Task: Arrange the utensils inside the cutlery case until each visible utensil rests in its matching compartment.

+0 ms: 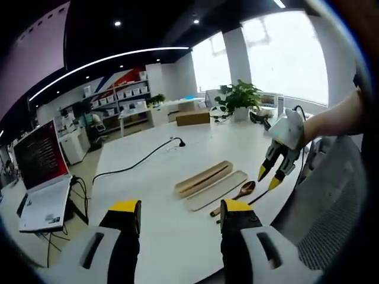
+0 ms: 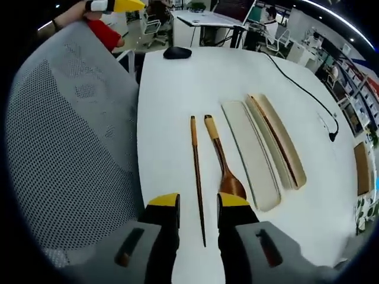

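Two long trays side by side on white table (image 2: 177, 83): pale flat lid (image 2: 251, 154) and wooden cutlery case (image 2: 283, 139), long axes running away from right gripper (image 2: 198, 208). Just ahead of its parted, empty jaws: wooden spoon (image 2: 222, 160), bowl nearest; thin dark chopsticks (image 2: 197, 171) between jaws. Left gripper (image 1: 180, 214) released, well back.

A big white table (image 1: 177, 225) holds a black cable (image 1: 139, 158) and a green plant (image 1: 240, 97). A laptop (image 1: 41, 177) sits off to one side. A grey mesh chair (image 2: 71, 148) stands beside the table, and a black mouse (image 2: 177, 52) lies on it.
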